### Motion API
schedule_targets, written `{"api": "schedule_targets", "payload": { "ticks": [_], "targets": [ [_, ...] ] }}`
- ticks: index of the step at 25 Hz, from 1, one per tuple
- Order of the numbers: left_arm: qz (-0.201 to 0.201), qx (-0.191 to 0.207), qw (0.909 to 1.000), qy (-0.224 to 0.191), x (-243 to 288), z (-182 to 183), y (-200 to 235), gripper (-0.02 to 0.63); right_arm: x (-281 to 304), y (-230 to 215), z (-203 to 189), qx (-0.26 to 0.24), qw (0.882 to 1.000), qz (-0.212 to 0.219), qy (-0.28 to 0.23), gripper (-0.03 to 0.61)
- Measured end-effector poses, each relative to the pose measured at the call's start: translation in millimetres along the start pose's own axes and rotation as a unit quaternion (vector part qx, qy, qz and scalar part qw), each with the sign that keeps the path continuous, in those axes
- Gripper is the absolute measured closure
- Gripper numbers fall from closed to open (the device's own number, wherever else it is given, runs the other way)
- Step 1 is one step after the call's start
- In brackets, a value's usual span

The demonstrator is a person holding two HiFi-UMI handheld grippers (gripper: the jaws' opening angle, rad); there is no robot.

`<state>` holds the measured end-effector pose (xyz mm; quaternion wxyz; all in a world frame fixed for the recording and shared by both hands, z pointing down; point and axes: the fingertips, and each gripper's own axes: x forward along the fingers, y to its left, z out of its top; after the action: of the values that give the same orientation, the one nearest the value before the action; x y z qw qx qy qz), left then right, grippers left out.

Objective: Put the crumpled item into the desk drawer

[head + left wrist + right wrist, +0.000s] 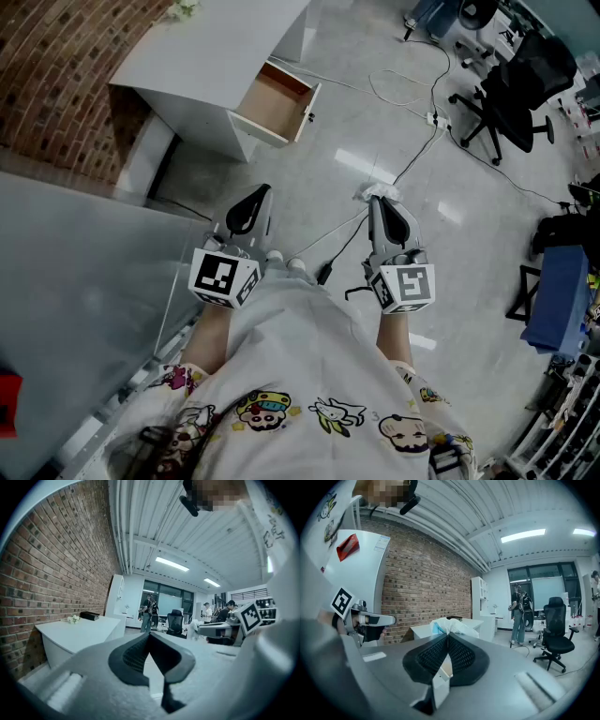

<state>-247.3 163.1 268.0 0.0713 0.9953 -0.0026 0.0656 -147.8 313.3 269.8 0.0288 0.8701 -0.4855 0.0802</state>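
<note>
Nearest to my head camera: white shirt with cartoon prints (309,403), worn by the person who carries both tools.

Item 1. Left gripper (262,192), grey body with black ribbed pads, marker cube (225,277) at its rear. In the left gripper view (149,634) I see the jaws closed tip to tip with nothing between them. It is held in the air above the floor, touching nothing.

Item 2. Right gripper (374,201), same build, marker cube (405,286) at its rear. In the right gripper view (447,634) I see the jaws pressed together on item 3.

Item 3. Crumpled white item with a patch of light blue (450,624), soft and wrinkled. It is pinched at the very tips of the right gripper and bulges out beyond them. In the head view it shows as a small white wad (379,192) at the front end of that gripper, above the pale glossy floor (394,112).

Item 4. Pale grey bench (206,66) against the red brick wall (56,75). Its open wood-lined drawer (277,103) is pulled out toward the floor space. The drawer lies ahead and to the left of the crumpled item, well apart from it, and closer to the left gripper's side.

Item 5. Black swivel office chair (511,94), far right, with thin cables (412,159) running over the floor near it.
</note>
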Motion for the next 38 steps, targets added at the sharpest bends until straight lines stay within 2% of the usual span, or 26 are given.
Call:
{"api": "schedule_targets", "payload": {
  "ticks": [7,17,26,32,38],
  "targets": [
    [0.005,0.005,1.0000,-0.002,1,-2,-18,0.614,-22,-18,8,0.004,1.000,-0.010,-0.025,0.566],
    [0.012,0.003,0.9999,-0.009,12,2,-10,0.612,-16,-31,5,0.020,1.000,-0.011,-0.019,0.566],
    [0.014,-0.009,0.9998,0.014,82,-3,44,0.612,74,-60,2,0.031,1.000,0.000,0.002,0.566],
    [0.018,-0.010,0.9997,0.014,132,15,95,0.612,150,-74,22,0.030,0.999,0.013,-0.002,0.566],
    [0.018,-0.008,0.9998,0.008,168,29,130,0.612,195,-90,31,0.029,1.000,0.006,-0.005,0.566]
  ]
}}
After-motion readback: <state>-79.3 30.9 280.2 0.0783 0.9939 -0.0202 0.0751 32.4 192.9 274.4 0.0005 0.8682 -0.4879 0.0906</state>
